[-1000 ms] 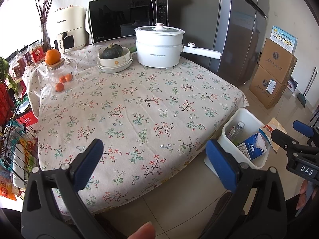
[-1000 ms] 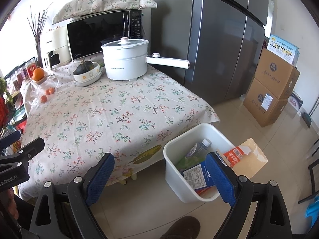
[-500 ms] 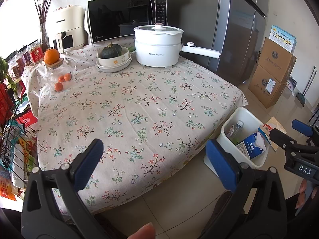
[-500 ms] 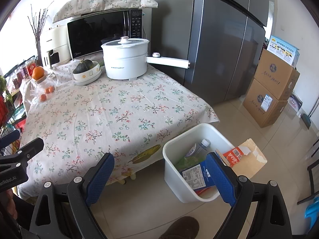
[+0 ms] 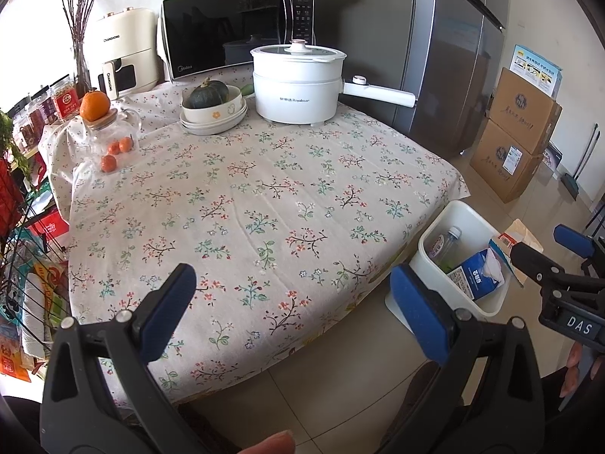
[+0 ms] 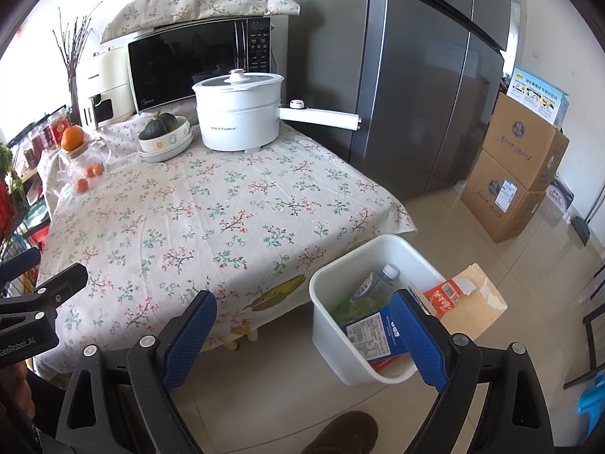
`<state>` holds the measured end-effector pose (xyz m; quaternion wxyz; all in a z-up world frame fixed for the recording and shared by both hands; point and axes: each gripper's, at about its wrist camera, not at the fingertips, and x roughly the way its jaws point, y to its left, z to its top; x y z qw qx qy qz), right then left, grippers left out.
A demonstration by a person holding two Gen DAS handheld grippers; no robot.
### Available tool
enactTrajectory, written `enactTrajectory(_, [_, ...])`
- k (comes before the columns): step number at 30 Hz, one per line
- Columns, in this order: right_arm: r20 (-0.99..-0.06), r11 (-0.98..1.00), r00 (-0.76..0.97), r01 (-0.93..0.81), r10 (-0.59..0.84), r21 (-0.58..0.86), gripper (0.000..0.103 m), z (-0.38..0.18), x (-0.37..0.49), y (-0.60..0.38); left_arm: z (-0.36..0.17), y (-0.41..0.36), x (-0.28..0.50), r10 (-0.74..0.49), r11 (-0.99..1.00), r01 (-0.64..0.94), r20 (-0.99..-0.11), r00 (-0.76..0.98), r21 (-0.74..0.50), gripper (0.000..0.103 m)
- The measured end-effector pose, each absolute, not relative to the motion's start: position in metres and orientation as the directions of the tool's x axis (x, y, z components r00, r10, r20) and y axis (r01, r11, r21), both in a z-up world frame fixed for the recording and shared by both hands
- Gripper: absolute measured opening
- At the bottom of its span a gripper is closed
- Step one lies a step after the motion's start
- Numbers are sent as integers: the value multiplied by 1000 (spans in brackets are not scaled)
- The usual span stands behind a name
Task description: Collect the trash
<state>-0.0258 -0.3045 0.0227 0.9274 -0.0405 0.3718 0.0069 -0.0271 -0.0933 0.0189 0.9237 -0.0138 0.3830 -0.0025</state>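
A white plastic bin stands on the floor at the table's front right corner; it also shows in the left wrist view. Inside lie a clear plastic bottle, a blue carton and a red-and-brown paper package that leans over the rim. The bottle and carton show in the left wrist view too. My left gripper is open and empty over the table's front edge. My right gripper is open and empty, above the floor beside the bin.
The floral-clothed table carries a white electric pot, a bowl with a squash, a glass jar with oranges, a microwave and an air fryer. A grey fridge and stacked cardboard boxes stand right. A wire rack stands left.
Both views have shifted only slightly. Nothing was picked up or let go, and both grippers stay open.
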Motion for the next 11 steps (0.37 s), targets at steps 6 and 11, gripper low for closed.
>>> enactTrajectory(6, [-690, 996, 723, -44, -19, -74, 94, 22, -25, -303, 18, -94, -27, -17, 1000, -6, -709, 705, -30, 102])
enactTrajectory(11, [-692, 996, 722, -47, -17, -74, 95, 20, -24, -303, 19, -91, -26, -20, 999, -5, -715, 699, -33, 102])
